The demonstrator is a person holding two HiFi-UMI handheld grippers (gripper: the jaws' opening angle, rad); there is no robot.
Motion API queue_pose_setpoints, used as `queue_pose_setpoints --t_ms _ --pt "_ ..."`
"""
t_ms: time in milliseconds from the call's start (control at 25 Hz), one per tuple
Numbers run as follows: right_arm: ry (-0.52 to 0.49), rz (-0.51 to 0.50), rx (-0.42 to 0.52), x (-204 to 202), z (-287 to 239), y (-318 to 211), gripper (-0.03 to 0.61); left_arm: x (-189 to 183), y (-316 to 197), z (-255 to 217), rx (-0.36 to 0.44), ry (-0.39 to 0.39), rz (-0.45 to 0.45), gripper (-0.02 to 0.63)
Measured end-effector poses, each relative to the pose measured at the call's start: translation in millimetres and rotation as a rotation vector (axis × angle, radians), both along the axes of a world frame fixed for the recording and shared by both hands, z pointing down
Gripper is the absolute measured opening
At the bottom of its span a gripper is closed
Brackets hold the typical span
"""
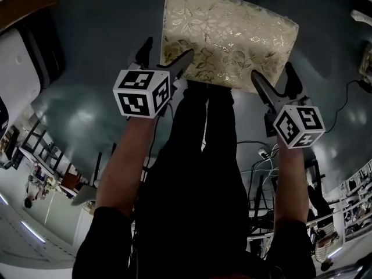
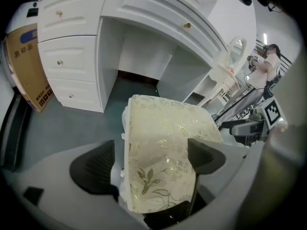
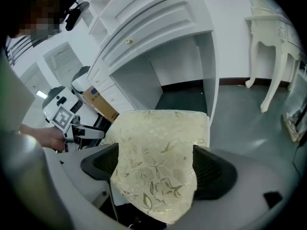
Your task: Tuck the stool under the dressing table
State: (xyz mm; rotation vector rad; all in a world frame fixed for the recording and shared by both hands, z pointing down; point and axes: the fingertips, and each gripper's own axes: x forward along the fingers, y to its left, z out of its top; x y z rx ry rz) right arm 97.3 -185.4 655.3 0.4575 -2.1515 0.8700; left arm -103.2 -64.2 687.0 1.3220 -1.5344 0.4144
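Stool (image 1: pixel 229 36) sits ungripped between wide-open jaws of left gripper (image 1: pixel 167 52) and right gripper (image 1: pixel 273 74).

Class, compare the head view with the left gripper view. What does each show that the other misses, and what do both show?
Only the head view: the marker cube on the left gripper and the forearm behind it, seen from above.

Only the left gripper view: the white dressing table with its drawers and open space underneath, a cardboard box beside it, and a person far off.

Both: the patterned stool on the grey floor, with the left gripper's jaws apart around its near corner.
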Motion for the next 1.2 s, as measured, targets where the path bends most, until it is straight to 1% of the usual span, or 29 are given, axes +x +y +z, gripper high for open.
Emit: queue_pose_setpoints --t_ms 200,320,440,560,680,840,1000,1120,1200 --pt "0.028 0.057 -0.025 16 20 -5 0.462 -2 -2 14 -0.022 -0.008 -0.009 0.5" --pt "0.043 0.091 -0.051 24 30 -6 0.462 3 -4 20 -0.022 0.012 -0.024 0.512" --pt "0.054 0.099 -0.077 25 38 -6 0.462 7 -5 27 -0.033 0.034 -0.035 0.52" --pt "0.071 0.095 -0.086 23 45 -5 0.462 9 -5 35 -0.049 0.077 -0.056 0.526" --pt "0.102 0.106 -0.096 25 56 -7 0.462 11 -6 37 -0.04 0.131 -0.061 0.528" --pt "0.12 0.11 -0.108 25 61 -8 0.468 15 -9 43 -0.036 0.204 -0.026 0.531" --pt "0.144 0.105 -0.115 26 65 -7 0.468 15 -12 51 -0.041 0.253 0.029 0.549" --pt "0.165 0.111 -0.112 25 67 -8 0.471 17 -12 54 -0.039 0.295 0.024 0.551" --pt "0.169 0.118 -0.108 24 66 -8 0.472 17 -12 53 -0.035 0.308 0.024 0.551"
